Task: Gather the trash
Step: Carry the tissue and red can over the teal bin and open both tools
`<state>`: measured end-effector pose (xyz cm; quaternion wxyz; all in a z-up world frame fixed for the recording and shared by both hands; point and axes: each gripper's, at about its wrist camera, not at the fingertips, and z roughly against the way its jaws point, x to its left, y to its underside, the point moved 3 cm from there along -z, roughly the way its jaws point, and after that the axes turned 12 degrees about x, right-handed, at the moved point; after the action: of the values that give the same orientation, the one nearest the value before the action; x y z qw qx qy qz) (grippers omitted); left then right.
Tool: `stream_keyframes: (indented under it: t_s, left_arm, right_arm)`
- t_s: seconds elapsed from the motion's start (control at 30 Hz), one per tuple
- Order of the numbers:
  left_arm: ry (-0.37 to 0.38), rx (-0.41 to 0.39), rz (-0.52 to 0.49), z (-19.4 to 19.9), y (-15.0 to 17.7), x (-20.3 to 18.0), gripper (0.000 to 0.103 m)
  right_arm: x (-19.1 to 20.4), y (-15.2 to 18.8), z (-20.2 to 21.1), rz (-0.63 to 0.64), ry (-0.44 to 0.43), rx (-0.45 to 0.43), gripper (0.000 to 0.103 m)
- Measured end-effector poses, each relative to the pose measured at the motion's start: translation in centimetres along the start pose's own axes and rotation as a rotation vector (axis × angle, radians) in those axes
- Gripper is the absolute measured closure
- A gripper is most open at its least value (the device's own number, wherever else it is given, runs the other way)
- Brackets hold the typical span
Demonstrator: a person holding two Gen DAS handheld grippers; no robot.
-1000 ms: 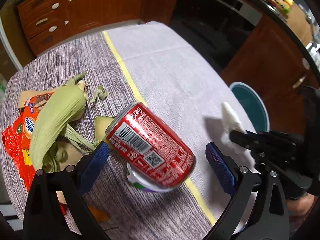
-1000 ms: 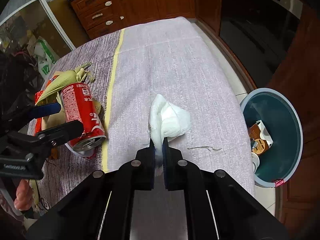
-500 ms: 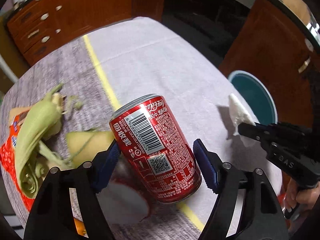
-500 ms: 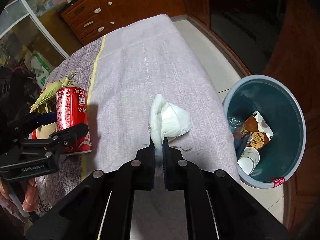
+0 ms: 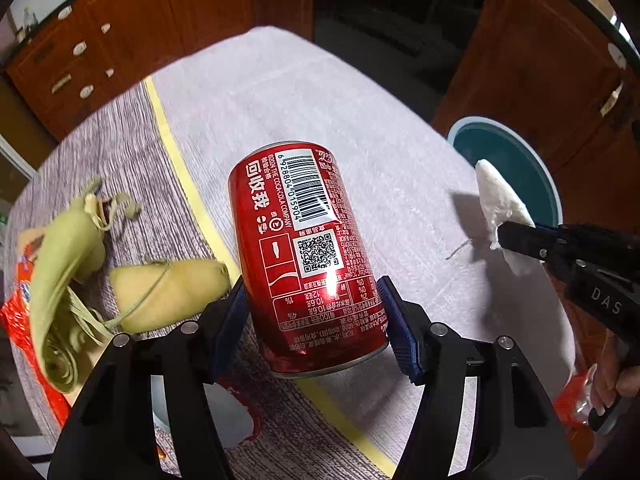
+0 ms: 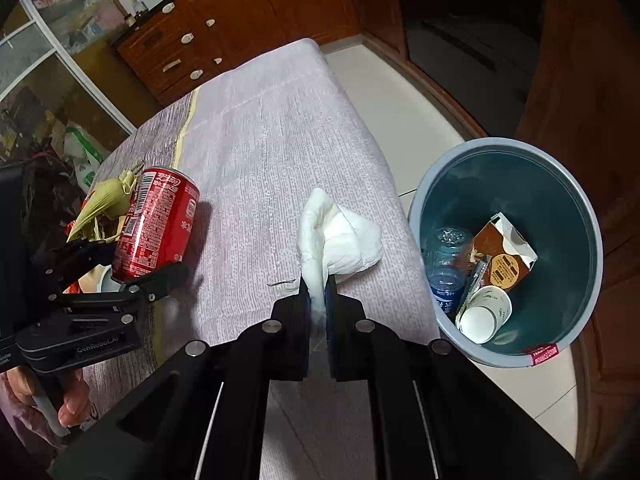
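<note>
Left claw (image 5: 314,322): its jaws have just been closing and both blue pads now sit against the sides of the red Coca-Cola can (image 5: 306,256), gripping it near its base; the can looks lifted clear of the tabletop (image 5: 280,92), tilted away from the camera.
Right claw (image 6: 319,300): closed tight on a crumpled white tissue (image 6: 340,236), pinched by its lower edge, the bulk of it standing up above the fingertips, over the tabletop near its edge.
Trash bin (image 6: 580,336): stands on the floor just beside the tabletop's right edge, close to the tissue, farther from the can.
Done so far: the bin already holds a clear plastic bottle (image 6: 444,256), a brown carton (image 6: 504,258) and a white paper cup (image 6: 484,312).
In hand: can and tissue, both picked up, neither yet over the bin.
Left on the tabletop: green corn husks (image 5: 68,256), a pale husk piece (image 5: 168,292), an orange snack wrapper (image 5: 24,320) under them, and a white-and-red item below the can, partly hidden.
Judgement: roughly midway; two drops are next, then several more pickups on the left side.
</note>
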<state>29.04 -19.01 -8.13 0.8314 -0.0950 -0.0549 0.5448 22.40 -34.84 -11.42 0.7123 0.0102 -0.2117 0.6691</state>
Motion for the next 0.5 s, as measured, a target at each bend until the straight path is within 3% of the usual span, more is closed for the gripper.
stream_keyframes:
  t_s: [0.33, 0.5]
  left_arm:
    - [0.020, -0.064, -0.069, 3.6, -0.1, -3.5, 0.039]
    - [0.037, -0.084, -0.165, 4.3, -1.9, -7.7, 0.038]
  right_arm:
    - [-2.1, 1.1, 2.3, -0.022, -0.005, -0.048, 0.097]
    - [-6.4, 1.4, 5.0, -0.089, 0.045, -0.102, 0.097]
